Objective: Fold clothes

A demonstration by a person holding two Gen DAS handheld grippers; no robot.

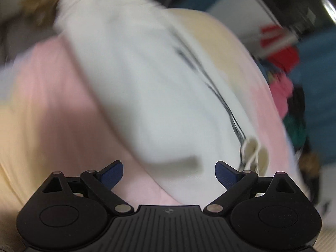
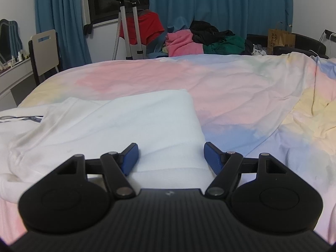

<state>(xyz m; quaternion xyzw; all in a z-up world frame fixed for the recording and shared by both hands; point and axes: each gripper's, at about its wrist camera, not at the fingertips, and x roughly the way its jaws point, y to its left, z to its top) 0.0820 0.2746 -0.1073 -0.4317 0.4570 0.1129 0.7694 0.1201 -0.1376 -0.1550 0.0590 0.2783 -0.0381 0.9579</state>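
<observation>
Nearest the lens in each view: the black gripper body with two blue-padded fingers. Left gripper [image 1: 169, 173]: jaws spread wide, nothing between them. Right gripper [image 2: 171, 157]: jaws also wide apart, gripping nothing.

Left wrist view is heavily motion-blurred. It shows the white garment [image 1: 136, 79] running diagonally across the pastel bedspread [image 1: 48, 109], with a thin dark line [image 1: 210, 84] along one side and a small cream tag or loop [image 1: 254, 153] at its end, near the right-hand finger. The garment's lower edge lies just ahead of and between the open fingers.

Right wrist view is sharp. The same white garment [image 2: 117, 121] lies folded flat on the bedspread [image 2: 241, 96], its near edge between and under the fingertips; whether they touch it cannot be told. Only this view shows the room: blue curtains [image 2: 220, 6], a pile of clothes [image 2: 201, 40], a red garment [image 2: 147, 29] on a stand, a brown paper bag [image 2: 279, 38], a chair [image 2: 45, 50].
</observation>
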